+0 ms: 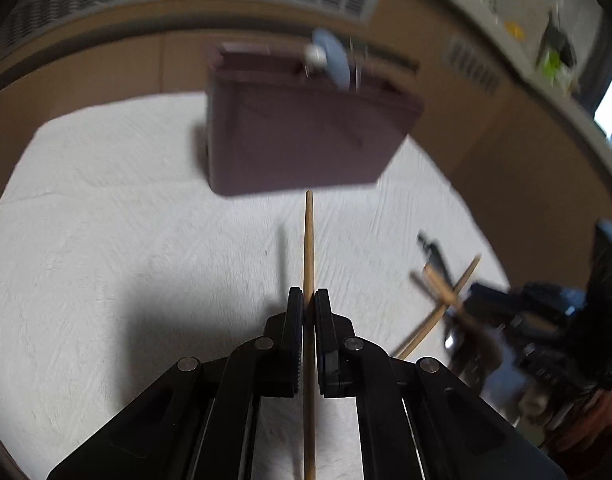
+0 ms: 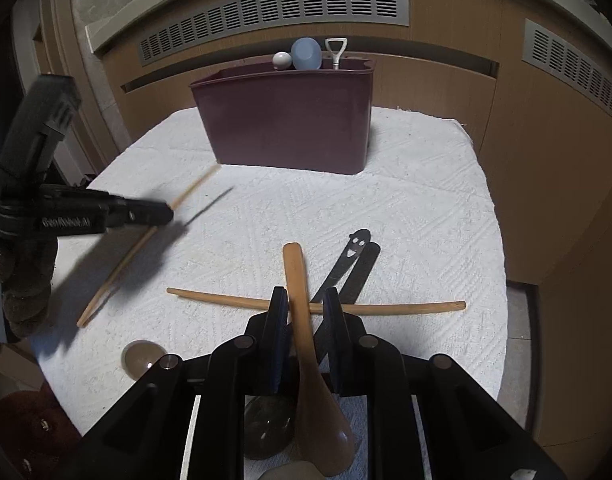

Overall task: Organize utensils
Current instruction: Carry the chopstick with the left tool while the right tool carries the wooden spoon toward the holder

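Note:
A dark maroon utensil bin (image 2: 286, 120) stands at the back of the white towel (image 2: 406, 208), with a blue spoon (image 2: 306, 54), a white knob and a metal handle sticking out; it also shows in the left wrist view (image 1: 302, 136). My left gripper (image 1: 308, 300) is shut on a wooden chopstick (image 1: 308, 240), held above the towel and pointing at the bin; it shows blurred in the right wrist view (image 2: 162, 214). My right gripper (image 2: 304, 300) is open, its fingers on either side of a wooden spoon's handle (image 2: 296, 276). A second chopstick (image 2: 406, 306) lies crosswise under it.
A black smiley-face utensil (image 2: 356, 252) lies right of the wooden spoon. Dark spoon bowls (image 2: 140, 358) lie at the towel's near edge. Wooden cabinet panels with grey vents (image 2: 274, 8) stand behind the bin. The towel's right edge drops off near the wall.

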A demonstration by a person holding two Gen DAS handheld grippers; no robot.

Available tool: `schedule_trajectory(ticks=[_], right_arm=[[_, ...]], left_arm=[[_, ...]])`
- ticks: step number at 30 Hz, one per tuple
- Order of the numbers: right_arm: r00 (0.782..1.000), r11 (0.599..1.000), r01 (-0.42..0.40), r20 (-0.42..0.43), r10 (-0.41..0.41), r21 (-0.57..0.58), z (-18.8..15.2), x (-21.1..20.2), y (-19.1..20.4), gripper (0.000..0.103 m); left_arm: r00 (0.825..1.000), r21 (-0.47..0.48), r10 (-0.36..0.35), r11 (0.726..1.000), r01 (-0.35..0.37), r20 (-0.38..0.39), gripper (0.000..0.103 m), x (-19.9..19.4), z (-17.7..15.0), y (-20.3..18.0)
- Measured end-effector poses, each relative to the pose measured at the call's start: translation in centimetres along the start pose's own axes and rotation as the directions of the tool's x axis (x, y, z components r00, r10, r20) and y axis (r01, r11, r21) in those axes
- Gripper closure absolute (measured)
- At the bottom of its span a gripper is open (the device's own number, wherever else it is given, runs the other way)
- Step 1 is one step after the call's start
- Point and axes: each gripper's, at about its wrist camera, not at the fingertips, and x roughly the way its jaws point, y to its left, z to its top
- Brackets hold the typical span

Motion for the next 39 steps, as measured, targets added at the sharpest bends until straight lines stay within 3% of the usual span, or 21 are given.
schedule_trajectory(ticks=[4, 8, 12, 14, 21, 27, 30, 34, 37, 38, 39], right_arm=[[1.0, 0.999, -0.011, -0.024, 0.01, -0.043, 0.6, 1.1, 0.9, 0.084], [0.998, 0.998, 0.012, -0.059, -0.016, -0.066, 1.6, 3.0, 1.4, 0.084], [0.994, 1.0, -0.013, -0.104, 0.01, -0.024, 1.9, 4.3, 1.0, 0.087], [0.996, 1.0, -0.004, -0.086, 0.003, -0.018, 1.9, 3.6, 1.2, 0.091], [0.998, 0.999, -0.037, 0.052, 0.035, 0.032, 2.9, -2.0, 1.0, 0.091], [0.978, 0.986, -0.132, 0.178, 0.112, 0.106, 3.9, -6.0, 0.2, 0.091], [0.974, 0.987, -0.121, 0.204, 0.098, 0.102, 4.1, -6.8, 0.6, 0.091], [0.972, 0.988, -0.115, 0.217, 0.089, 0.107, 4.5, -6.6, 0.7, 0.091], [0.966, 0.986, -0.115, 0.245, 0.083, 0.118, 5.8, -7.1, 0.2, 0.091], [0.96, 0.987, -0.115, 0.268, 0.081, 0.113, 6.8, -7.8, 0.1, 0.091], [0.95, 0.989, -0.107, 0.304, 0.073, 0.098, 8.1, -8.8, 0.0, 0.092]], left_arm=[[0.993, -0.088, -0.041, 0.995, 0.051, 0.11, 0.098, -2.5, -0.5, 0.8], [0.986, -0.064, 0.007, 0.998, 0.004, 0.167, 0.098, -3.3, -0.6, -0.4], [0.981, -0.063, 0.021, 0.998, -0.009, 0.192, 0.097, -4.4, -1.0, 0.1], [0.98, -0.059, 0.022, 0.998, -0.011, 0.198, 0.098, -4.8, -1.2, 0.0], [0.975, -0.086, 0.019, 0.996, 0.0, 0.221, 0.098, -5.9, -1.6, -0.1], [0.961, -0.116, -0.012, 0.992, 0.045, 0.275, 0.097, -7.3, -1.9, -0.3], [0.953, -0.129, -0.027, 0.989, 0.068, 0.301, 0.097, -7.8, -1.9, -0.5], [0.95, -0.124, 0.006, 0.992, 0.035, 0.311, 0.097, -7.7, -1.0, -1.1], [0.932, -0.087, 0.001, 0.996, 0.032, 0.361, 0.097, -8.7, 2.2, -2.2], [0.918, -0.051, -0.007, 0.998, 0.03, 0.397, 0.098, -9.7, 3.8, -3.0], [0.892, -0.009, -0.013, 1.0, 0.019, 0.453, 0.097, -10.9, 5.6, -4.1]])
